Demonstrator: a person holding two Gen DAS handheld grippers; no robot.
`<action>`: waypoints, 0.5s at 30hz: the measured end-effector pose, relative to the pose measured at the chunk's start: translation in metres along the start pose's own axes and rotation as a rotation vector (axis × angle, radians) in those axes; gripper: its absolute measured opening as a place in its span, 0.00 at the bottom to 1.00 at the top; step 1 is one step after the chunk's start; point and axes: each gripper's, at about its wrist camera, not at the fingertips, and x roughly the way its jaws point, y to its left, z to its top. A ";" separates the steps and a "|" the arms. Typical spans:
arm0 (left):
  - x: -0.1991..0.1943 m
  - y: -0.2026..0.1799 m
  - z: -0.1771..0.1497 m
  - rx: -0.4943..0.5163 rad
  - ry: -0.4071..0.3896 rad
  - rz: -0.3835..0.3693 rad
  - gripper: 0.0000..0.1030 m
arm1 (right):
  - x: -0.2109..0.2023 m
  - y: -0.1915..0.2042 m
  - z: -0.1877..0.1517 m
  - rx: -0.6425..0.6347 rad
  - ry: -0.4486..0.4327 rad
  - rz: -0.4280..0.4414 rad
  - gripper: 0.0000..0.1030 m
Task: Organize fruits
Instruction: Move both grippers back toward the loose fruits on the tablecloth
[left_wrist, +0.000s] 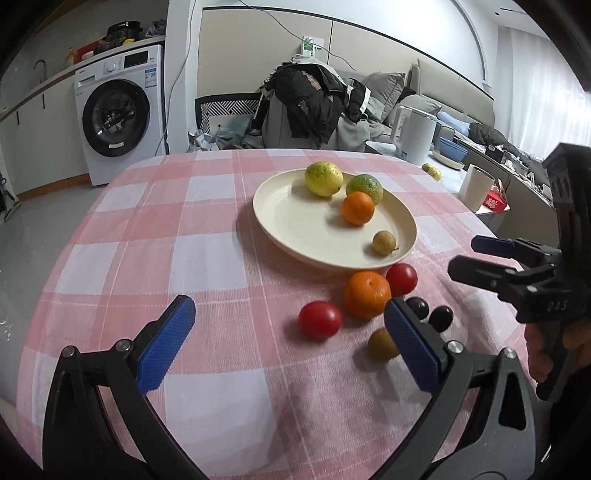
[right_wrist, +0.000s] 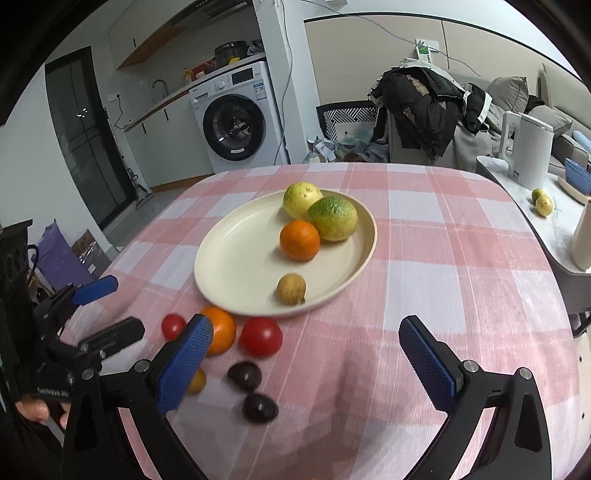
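A cream plate (left_wrist: 295, 225) (right_wrist: 240, 258) holds a yellow fruit (left_wrist: 323, 179), a green-yellow citrus (left_wrist: 365, 188), a small orange (left_wrist: 357, 208) and a small brown fruit (left_wrist: 384, 242). On the cloth in front of it lie an orange (left_wrist: 365, 294), two red tomatoes (left_wrist: 319, 319) (left_wrist: 401, 279), two dark plums (right_wrist: 244, 375) (right_wrist: 259, 407) and a small yellow-brown fruit (left_wrist: 382, 344). My left gripper (left_wrist: 288, 325) is open and empty, just in front of these loose fruits. My right gripper (right_wrist: 306, 334) is open and empty, to their right; it also shows in the left wrist view (left_wrist: 469, 258).
The table wears a pink and white checked cloth (left_wrist: 184, 258). A side counter at the right holds a white kettle (right_wrist: 528, 151), two small fruits (right_wrist: 543, 201), a blue bowl and a white cup (left_wrist: 476, 186). A chair piled with clothes (left_wrist: 310, 99) stands behind the table.
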 end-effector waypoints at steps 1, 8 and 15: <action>-0.001 0.000 -0.002 0.004 0.003 0.002 0.99 | -0.002 0.000 -0.003 -0.004 0.009 0.002 1.00; 0.010 -0.009 -0.009 0.035 0.049 0.006 0.99 | -0.006 0.000 -0.015 -0.028 0.051 -0.004 1.00; 0.012 -0.020 -0.010 0.071 0.059 -0.013 0.99 | 0.004 0.005 -0.022 -0.053 0.121 -0.002 1.00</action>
